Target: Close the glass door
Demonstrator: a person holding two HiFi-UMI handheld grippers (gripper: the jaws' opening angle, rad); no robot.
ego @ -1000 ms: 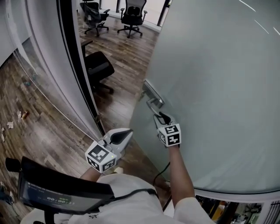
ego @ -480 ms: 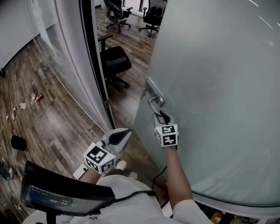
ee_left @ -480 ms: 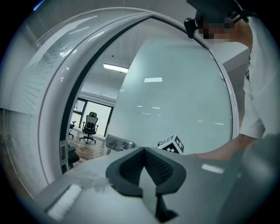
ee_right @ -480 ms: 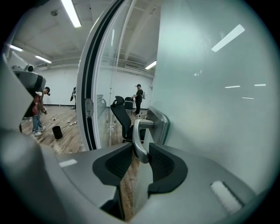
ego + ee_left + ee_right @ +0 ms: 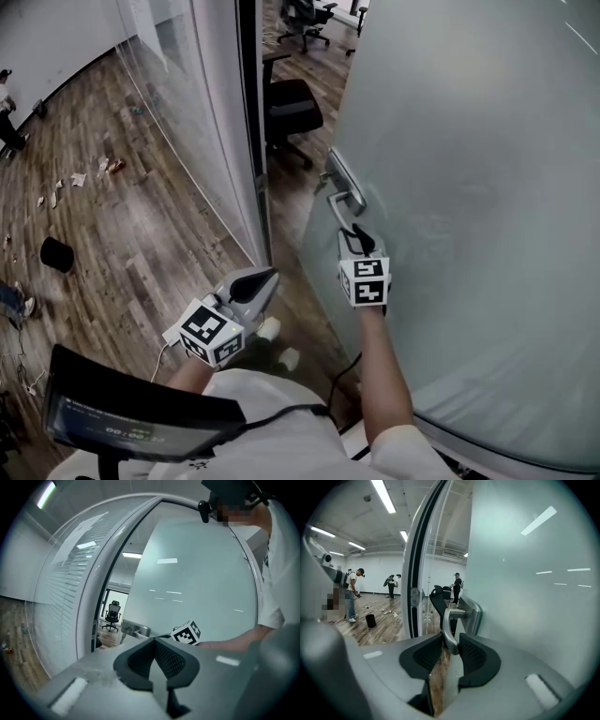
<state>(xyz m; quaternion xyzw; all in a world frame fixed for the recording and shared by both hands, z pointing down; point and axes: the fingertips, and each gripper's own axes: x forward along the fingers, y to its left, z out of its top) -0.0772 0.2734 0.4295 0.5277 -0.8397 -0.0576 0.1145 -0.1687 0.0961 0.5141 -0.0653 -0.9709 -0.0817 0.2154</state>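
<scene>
The frosted glass door [image 5: 469,187] stands ajar on the right, with a silver lever handle [image 5: 344,193] near its edge. My right gripper [image 5: 355,234] is shut on the lever's hanging end. In the right gripper view the handle [image 5: 449,626] sits pinched between the dark pads of the right gripper [image 5: 450,645]. The dark-edged door frame [image 5: 250,122] stands just left of the door, with a narrow gap between them. My left gripper [image 5: 266,276] hovers low in front of that gap, shut and holding nothing; in its own view the left gripper [image 5: 154,642] faces the door [image 5: 197,588].
A curved glass wall [image 5: 178,84] runs left of the frame. Black office chairs [image 5: 292,105] stand beyond the doorway. Litter and a black bin [image 5: 56,254] lie on the wood floor at left. Several people [image 5: 350,595] stand far off. A dark screen [image 5: 131,412] sits at my chest.
The door has swung toward the frame and the gap has narrowed. Both grippers moved with it, the right still on the handle; my view has turned so more floor shows at left.
</scene>
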